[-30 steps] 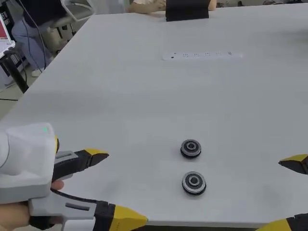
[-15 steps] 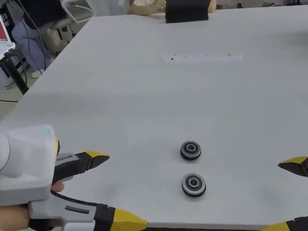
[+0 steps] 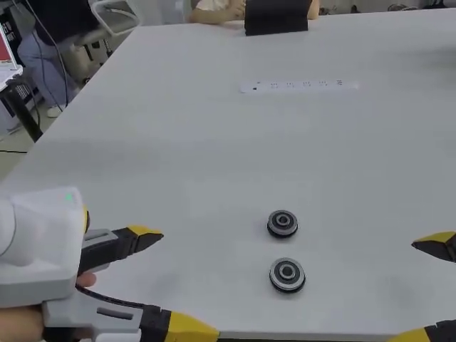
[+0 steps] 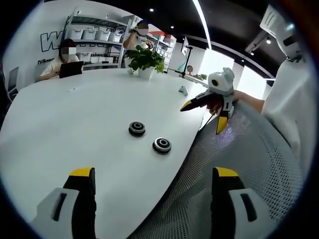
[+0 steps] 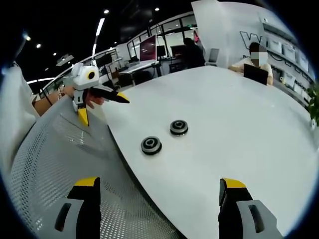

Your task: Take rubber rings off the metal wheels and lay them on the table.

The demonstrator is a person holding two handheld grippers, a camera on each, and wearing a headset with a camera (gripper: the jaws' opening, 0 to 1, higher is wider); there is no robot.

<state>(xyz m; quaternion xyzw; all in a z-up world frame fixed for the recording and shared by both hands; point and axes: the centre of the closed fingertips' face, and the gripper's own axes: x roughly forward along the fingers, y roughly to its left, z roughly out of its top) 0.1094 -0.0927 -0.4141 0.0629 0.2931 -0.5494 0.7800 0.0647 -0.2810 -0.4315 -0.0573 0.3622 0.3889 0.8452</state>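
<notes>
Two metal wheels with black rubber rings lie flat on the white table (image 3: 214, 157), one (image 3: 283, 223) farther in and one (image 3: 287, 274) close to the front edge. They also show in the left gripper view (image 4: 137, 129) (image 4: 162, 145) and the right gripper view (image 5: 179, 127) (image 5: 151, 145). My left gripper (image 3: 167, 281) (image 4: 154, 174) stands open left of the wheels, well apart from them. At the right edge my right gripper (image 3: 420, 288) (image 5: 159, 184) is open too, nothing between its jaws. Each gripper shows in the other's view (image 4: 202, 118) (image 5: 103, 111).
A white power strip (image 3: 299, 84) lies mid-table beyond the wheels. At the far edge stands a black object (image 3: 276, 16) with a seated person behind it. A potted plant (image 4: 144, 59) sits on the table's far side. Grey mesh (image 5: 65, 164) lies below the front edge.
</notes>
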